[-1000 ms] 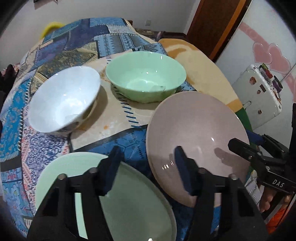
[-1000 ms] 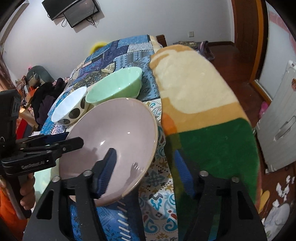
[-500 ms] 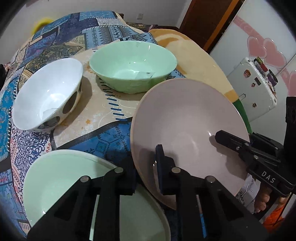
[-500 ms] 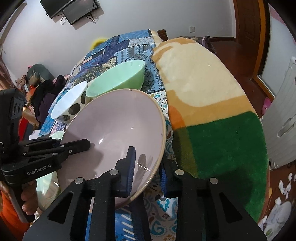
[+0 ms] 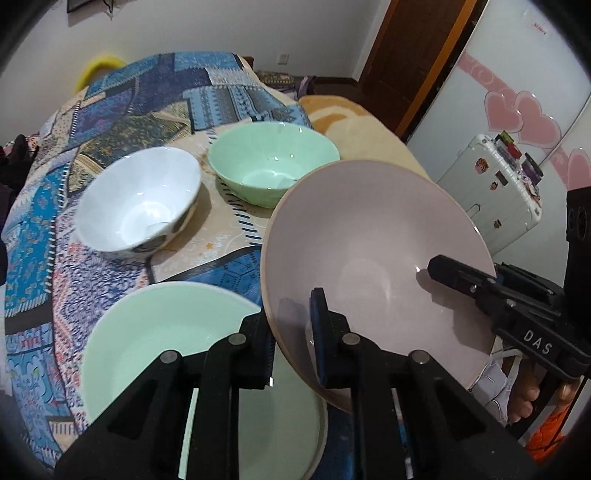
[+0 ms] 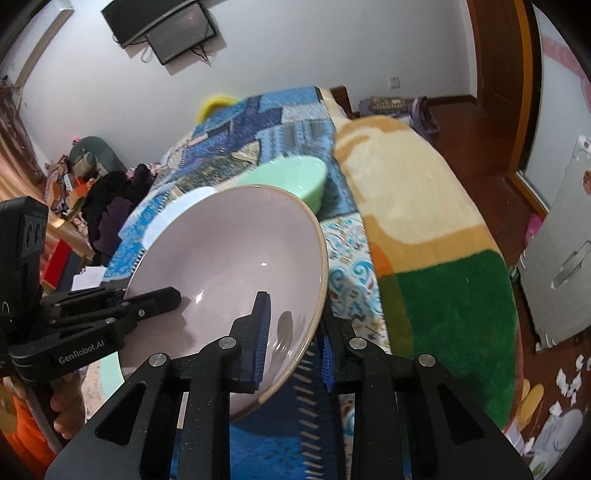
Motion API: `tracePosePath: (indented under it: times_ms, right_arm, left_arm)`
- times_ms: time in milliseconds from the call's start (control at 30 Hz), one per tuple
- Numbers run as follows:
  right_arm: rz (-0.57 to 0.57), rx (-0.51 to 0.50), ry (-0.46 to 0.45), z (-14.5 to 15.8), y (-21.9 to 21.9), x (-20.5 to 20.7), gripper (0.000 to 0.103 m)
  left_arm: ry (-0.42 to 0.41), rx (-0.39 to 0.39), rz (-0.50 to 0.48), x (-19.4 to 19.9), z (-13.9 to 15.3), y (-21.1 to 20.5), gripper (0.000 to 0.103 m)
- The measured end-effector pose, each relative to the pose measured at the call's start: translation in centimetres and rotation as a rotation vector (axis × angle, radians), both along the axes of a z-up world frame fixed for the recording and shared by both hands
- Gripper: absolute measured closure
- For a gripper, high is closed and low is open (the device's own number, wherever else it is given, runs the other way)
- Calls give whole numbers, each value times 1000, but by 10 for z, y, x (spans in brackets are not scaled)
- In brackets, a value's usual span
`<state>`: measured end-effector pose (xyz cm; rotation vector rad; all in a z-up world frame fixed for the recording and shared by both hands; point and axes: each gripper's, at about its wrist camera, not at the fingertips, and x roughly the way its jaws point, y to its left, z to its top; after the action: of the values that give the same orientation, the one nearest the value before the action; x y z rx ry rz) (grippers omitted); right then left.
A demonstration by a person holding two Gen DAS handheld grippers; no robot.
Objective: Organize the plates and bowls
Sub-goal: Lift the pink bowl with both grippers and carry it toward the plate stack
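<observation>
Readable text first: the right gripper (image 5: 439, 271) has "DAS" on its side, and the left gripper (image 6: 162, 295) says "GenRobot.AI". Both are clamped onto the rim of the pink plate (image 5: 373, 254), one on each side, and it sits tilted above the patchwork blue bedspread (image 5: 122, 110). At 7 o'clock in the left wrist view there's a green plate (image 5: 155, 339), partly hidden by the fingers. A white bowl (image 5: 138, 201) sits at 10 o'clock, a green bowl (image 5: 271, 160) at 12. A wall TV (image 6: 166, 29) and a plush rug (image 6: 424, 229) show in the right view. Stickers on the white suitcase (image 5: 495, 192) are too small to read.
</observation>
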<state>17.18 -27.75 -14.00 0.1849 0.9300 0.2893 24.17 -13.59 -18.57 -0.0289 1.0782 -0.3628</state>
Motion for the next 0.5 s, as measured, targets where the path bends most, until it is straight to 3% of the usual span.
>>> tracePosePath:
  times_ms: [500]
  right_arm:
    - [136, -15, -58, 18, 82, -8, 81]
  left_arm:
    - [-92, -31, 128, -54, 39, 84, 86]
